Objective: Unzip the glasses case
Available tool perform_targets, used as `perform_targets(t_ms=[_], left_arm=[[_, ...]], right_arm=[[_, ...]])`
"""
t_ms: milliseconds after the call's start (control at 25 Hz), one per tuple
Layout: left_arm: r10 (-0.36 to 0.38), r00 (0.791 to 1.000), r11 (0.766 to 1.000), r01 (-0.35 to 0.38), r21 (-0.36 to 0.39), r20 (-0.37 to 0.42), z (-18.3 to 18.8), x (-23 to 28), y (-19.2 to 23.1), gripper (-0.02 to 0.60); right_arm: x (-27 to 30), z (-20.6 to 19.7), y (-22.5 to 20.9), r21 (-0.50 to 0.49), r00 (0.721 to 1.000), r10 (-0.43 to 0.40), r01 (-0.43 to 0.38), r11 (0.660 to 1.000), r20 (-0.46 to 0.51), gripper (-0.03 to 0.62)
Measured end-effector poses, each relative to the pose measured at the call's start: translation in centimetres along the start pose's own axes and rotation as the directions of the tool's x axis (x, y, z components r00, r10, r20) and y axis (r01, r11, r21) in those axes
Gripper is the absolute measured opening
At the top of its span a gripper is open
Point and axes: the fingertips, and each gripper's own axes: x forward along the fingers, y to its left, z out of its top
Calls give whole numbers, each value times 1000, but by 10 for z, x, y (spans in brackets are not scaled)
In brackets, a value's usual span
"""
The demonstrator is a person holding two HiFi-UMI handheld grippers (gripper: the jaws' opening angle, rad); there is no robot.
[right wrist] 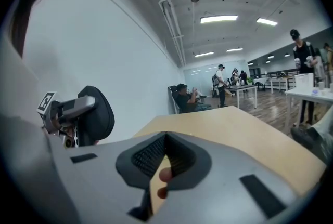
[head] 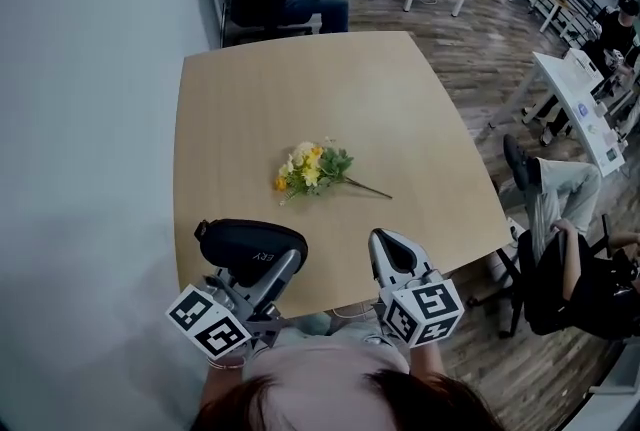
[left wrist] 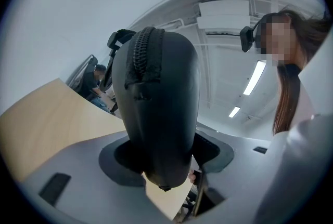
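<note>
Two grippers at near edge of tabletop. We see fingers of left gripper clamped on black glasses case, one end seated between them. Case is held clear of tabletop, over its near left corner. Zipper runs along case edge, closed where we can see it. Fingers of right gripper pressed together, empty, right of case and apart from it. Small bunch of yellow flowers lies mid-tabletop.
</note>
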Motion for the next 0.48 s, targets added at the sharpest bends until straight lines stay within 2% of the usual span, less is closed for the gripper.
perform_targets(t_ms=[120,200,360,480], left_arm=[[0,1000,1000,1,-30,23,-3,6,-17,256],[-12,999,997,15,-78,39,-9,12,-29,255],[-76,993,977,92,-192,91,-19,23,-52,256],[-80,992,968,101,-229,98,-31,29,-60,255]], right_arm=[[-15,3,-8,1,1000,8,-8,1000,-1,15],[-27,2,-16,2,1000,7,-7,1000,-7,15],[-45,2,-34,-1,1000,-3,3,1000,-10,15],[-55,-1,-46,-4,1000,-8,8,1000,-12,15]])
